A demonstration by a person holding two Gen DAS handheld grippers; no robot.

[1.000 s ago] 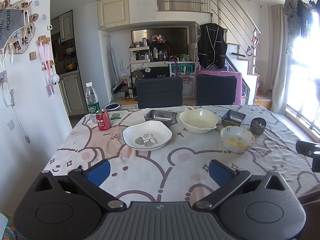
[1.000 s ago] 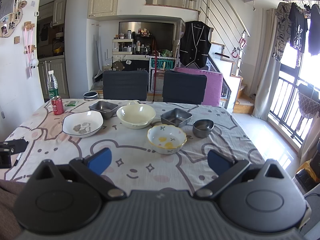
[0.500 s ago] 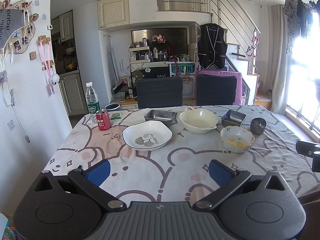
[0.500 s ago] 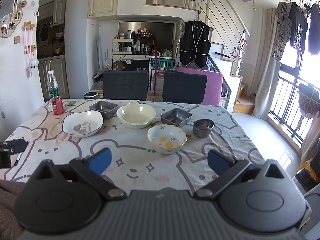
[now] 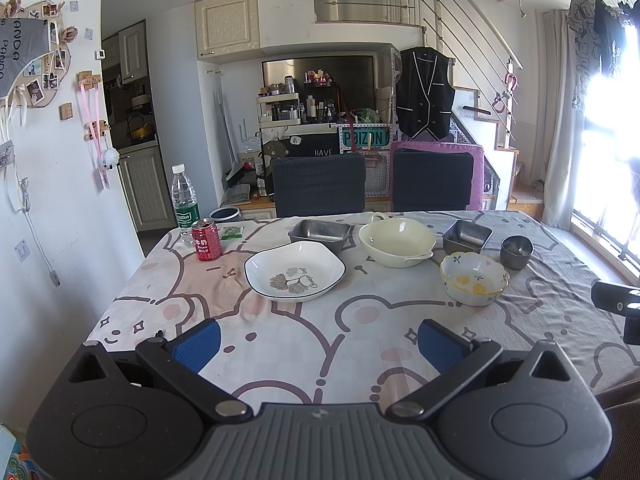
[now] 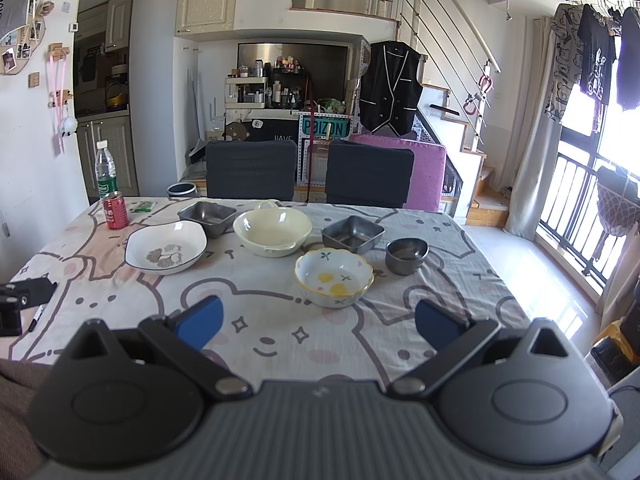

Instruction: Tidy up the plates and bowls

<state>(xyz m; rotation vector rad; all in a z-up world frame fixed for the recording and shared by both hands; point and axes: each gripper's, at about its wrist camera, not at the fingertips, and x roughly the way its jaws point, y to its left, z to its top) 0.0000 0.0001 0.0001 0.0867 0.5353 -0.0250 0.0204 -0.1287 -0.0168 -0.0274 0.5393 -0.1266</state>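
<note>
Both hand-held grippers, left and right, hover jaws apart, empty, above the worktop. Cream bowl central; white plate left of it, flowered bowl right.

I can read "DRINK MILK" on the red can at ten o'clock on the table. Behind the chairs at twelve o'clock, a teal sign reads roughly "PBIZON", and the dark board left of it says "HAVE". The bottle's green label is too small.
</note>
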